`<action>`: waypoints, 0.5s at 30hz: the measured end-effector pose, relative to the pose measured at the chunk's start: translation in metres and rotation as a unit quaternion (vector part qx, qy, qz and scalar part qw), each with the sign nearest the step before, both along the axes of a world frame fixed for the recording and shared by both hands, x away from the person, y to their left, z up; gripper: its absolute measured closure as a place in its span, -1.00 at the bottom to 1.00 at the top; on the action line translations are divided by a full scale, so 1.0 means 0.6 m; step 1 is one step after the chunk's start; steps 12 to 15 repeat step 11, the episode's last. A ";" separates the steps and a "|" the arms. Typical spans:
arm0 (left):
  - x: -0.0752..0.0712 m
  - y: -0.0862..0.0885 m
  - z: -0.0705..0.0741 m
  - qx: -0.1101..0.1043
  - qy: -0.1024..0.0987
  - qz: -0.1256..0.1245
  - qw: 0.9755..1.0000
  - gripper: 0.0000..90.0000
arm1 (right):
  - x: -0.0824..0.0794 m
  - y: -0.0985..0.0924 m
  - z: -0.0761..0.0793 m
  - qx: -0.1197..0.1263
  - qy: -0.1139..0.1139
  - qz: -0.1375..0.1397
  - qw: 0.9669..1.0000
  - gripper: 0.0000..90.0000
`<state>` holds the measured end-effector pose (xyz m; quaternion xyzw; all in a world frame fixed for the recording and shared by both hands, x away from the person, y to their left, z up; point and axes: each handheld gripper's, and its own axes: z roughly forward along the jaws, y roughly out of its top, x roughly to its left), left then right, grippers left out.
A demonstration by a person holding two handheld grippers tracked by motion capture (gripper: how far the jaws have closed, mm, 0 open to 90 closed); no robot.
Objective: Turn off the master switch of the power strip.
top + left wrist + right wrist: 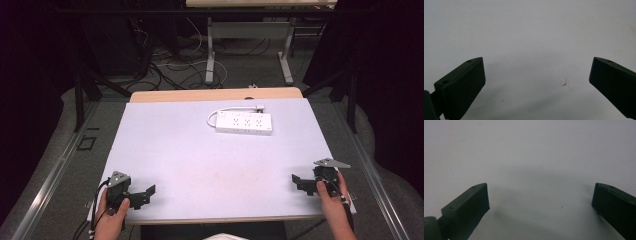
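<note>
White strip: the power strip [244,123] lies flat at the far middle of the worktop [200,165], its cord looped at its left end and the plug [260,106] resting just behind it, near the far edge.
Left gripper: the left gripper [149,191] sits low at the near left corner, jaws spread wide and holding nothing; its own view looks along bare surface with a small rusty speck [564,84] between the jaws.
Right gripper: the right gripper [296,179] sits at the near right edge, jaws equally wide and empty (both point inward, toward each other, not at the strip).
Gap to cover: both grippers are well apart from the strip, so either must travel far forward and turn before it can close on anything.
Risk, strip: the casing looks smooth and light; a one-sided push from a jaw would likely slide or spin it toward the far edge rather than seat it between the jaws.
Risk, cord: the loop looks springy; grabbing the plug alone could drag the strip along or flip it.
Risk, plug: it lies close behind the strip, so a steep approach could strike the casing first.
Risk, collision: with both hands converging on one small thing, the jaws could knock together.
Safer guess: one gripper steadies the casing while the other takes the plug.
</note>
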<state>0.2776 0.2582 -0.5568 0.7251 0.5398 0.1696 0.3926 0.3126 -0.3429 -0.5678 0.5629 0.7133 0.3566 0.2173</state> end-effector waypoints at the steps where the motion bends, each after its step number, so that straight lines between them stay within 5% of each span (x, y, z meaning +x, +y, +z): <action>1: 0.000 0.002 0.002 0.002 0.007 -0.004 1.000 -0.99 | 0.000 0.000 0.000 -0.001 -0.001 -0.003 1.000 -0.98; 15: 0.000 0.002 0.001 -0.001 0.002 0.002 1.000 -0.99 | -0.001 0.006 0.005 -0.004 -0.002 0.007 1.000 -0.97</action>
